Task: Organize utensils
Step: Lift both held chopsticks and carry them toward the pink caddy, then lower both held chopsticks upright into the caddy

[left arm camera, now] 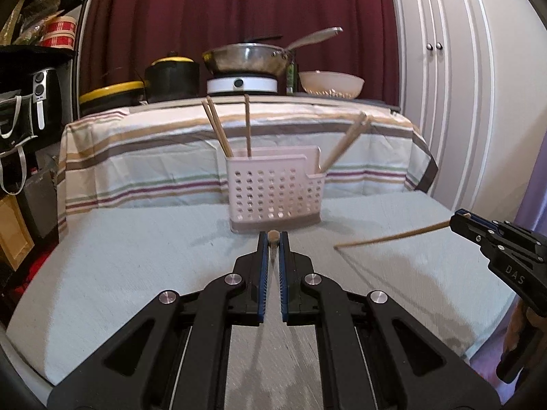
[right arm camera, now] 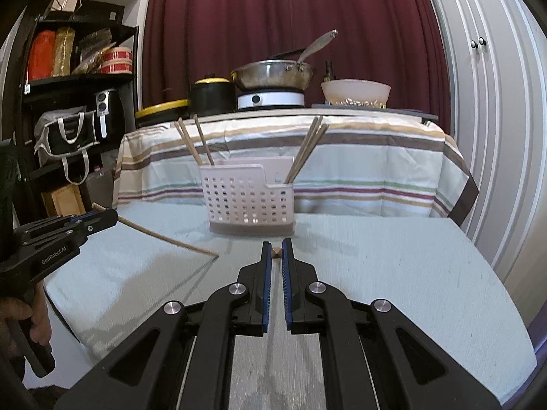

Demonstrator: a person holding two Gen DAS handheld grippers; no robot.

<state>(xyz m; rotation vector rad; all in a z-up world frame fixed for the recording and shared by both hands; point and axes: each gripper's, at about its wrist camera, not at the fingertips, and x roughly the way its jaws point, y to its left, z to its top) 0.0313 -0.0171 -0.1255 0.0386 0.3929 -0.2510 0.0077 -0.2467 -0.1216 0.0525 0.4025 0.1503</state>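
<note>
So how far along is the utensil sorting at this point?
Mostly done, it seems. Several wooden chopsticks already stand in the pink perforated plastic caddy: some in its large section, some in the small side pocket. In hand: the left tongs and the right tongs each grip one chopstick. Left: dropping those two in. No other loose utensils show on the grey cloth-covered table.

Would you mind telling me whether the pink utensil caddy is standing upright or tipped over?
Upright: the utensil caddy sits flat on its base on the table, with chopsticks leaning out of its top.
</note>
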